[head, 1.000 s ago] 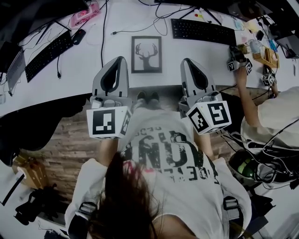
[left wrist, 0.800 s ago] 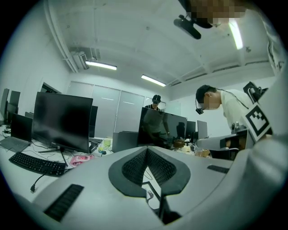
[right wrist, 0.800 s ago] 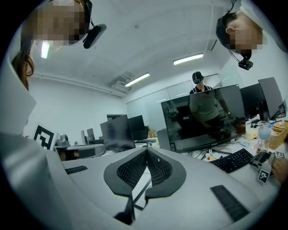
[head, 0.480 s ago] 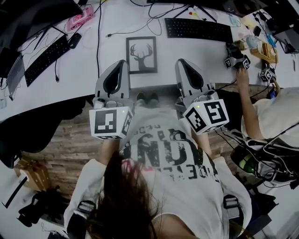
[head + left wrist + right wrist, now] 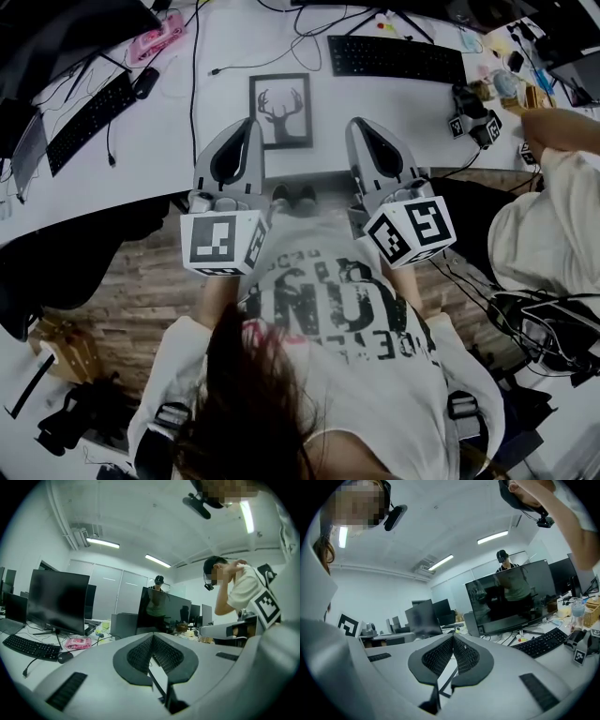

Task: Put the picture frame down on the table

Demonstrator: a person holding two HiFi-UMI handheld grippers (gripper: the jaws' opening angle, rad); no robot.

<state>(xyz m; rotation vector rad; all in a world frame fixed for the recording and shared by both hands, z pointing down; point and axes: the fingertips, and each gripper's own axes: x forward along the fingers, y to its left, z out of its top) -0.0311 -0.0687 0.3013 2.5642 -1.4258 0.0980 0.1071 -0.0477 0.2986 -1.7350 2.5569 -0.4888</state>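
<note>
The picture frame [image 5: 280, 111], black-edged with a deer-head print, lies flat on the white table [image 5: 394, 108] in the head view, with no gripper touching it. My left gripper [image 5: 246, 127] hovers over the table's near edge just left of the frame, jaws shut and empty. My right gripper [image 5: 359, 127] hovers just right of the frame, also shut on nothing. In the left gripper view the pads [image 5: 140, 656] meet at the tip. In the right gripper view the pads [image 5: 465, 656] meet the same way.
A black keyboard [image 5: 396, 59] lies behind the frame, and another keyboard [image 5: 89, 111] with a mouse [image 5: 148, 80] lies at the left. Cables cross the table. A pink object [image 5: 169, 33] sits far left. Another gripper [image 5: 472, 117] rests at the right by a seated person [image 5: 548, 225].
Both grippers stay shut beside the lying frame, drawn slightly closer together. The person at the right has lifted an arm away from the gripper on the table.
</note>
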